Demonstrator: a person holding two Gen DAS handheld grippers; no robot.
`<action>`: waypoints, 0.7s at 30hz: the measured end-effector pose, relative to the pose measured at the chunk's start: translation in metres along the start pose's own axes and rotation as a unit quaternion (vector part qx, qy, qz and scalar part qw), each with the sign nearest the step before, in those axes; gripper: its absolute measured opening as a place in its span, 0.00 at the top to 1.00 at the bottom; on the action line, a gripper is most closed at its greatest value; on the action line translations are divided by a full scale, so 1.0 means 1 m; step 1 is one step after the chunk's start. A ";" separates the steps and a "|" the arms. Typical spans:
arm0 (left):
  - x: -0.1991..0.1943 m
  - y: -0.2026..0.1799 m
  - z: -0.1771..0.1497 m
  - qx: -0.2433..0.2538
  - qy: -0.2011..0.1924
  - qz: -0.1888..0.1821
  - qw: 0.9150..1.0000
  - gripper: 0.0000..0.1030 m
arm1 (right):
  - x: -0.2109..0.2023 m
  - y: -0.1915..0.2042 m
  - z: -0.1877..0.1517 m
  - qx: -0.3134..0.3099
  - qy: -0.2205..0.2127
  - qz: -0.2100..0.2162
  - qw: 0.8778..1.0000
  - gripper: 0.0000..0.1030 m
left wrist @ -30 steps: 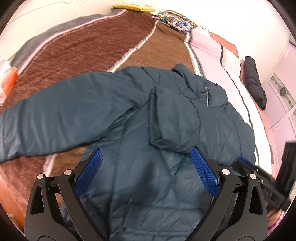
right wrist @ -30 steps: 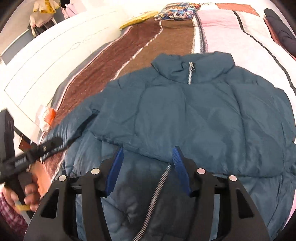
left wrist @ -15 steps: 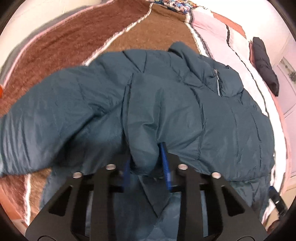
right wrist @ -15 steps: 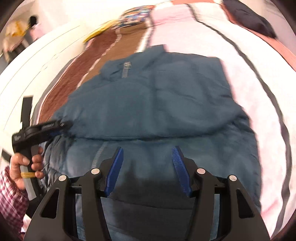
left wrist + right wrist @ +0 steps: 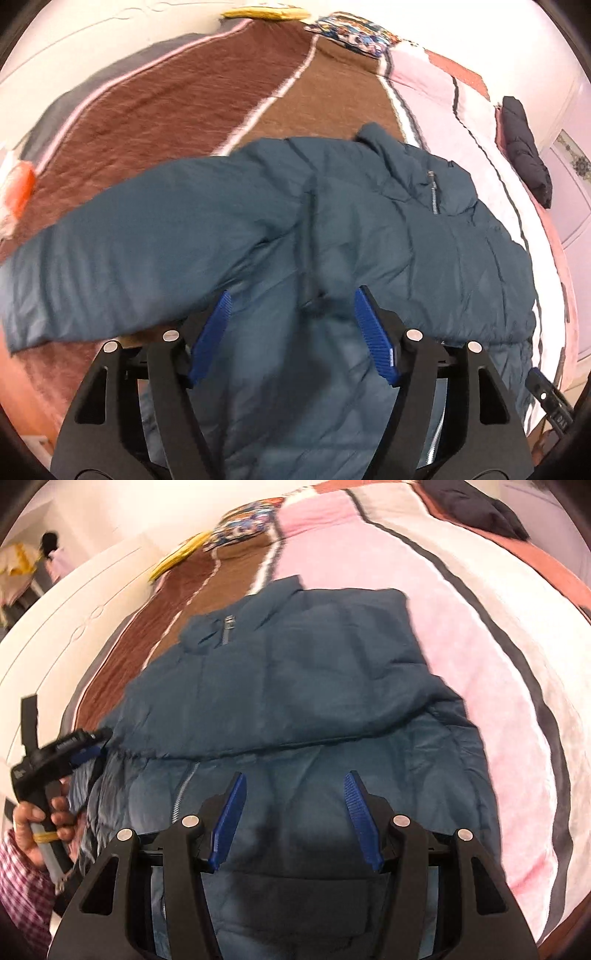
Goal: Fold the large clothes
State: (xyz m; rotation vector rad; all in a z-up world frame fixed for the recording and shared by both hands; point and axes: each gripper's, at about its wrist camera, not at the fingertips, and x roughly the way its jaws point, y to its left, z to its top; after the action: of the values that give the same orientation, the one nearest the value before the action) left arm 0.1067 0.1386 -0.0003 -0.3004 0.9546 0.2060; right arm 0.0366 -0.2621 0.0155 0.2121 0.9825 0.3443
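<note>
A dark teal puffer jacket lies front-up on the bed, collar and zipper toward the far end. One sleeve stretches out to the left in the left wrist view. The other sleeve lies folded across the chest. My left gripper is open and empty, just above the cuff end of the folded sleeve. My right gripper is open and empty over the jacket's lower front. The left gripper also shows in the right wrist view, held by a hand at the jacket's left edge.
The bed has a striped blanket, brown on the left and pink and white on the right. A patterned pillow and a yellow item lie at the head. A dark garment lies far right.
My left gripper was shut on the folded sleeve's cuff half a second ago; it has opened, let go and pulled back. My right gripper stayed open and swung right over the jacket.
</note>
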 end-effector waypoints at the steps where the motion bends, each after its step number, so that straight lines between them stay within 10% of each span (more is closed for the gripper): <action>1: -0.008 0.009 -0.005 -0.004 0.000 0.008 1.000 0.32 | 0.001 0.007 -0.002 -0.008 0.004 0.006 1.000 0.46; 21: -0.073 0.124 -0.078 -0.086 -0.010 0.133 0.987 0.29 | 0.005 0.093 -0.043 -0.119 0.045 0.052 0.990 0.46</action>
State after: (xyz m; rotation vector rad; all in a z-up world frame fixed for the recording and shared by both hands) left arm -0.0320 0.2256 -0.0025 -0.3273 0.9576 0.5376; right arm -0.0148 -0.1728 0.0188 0.0303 1.0111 0.5670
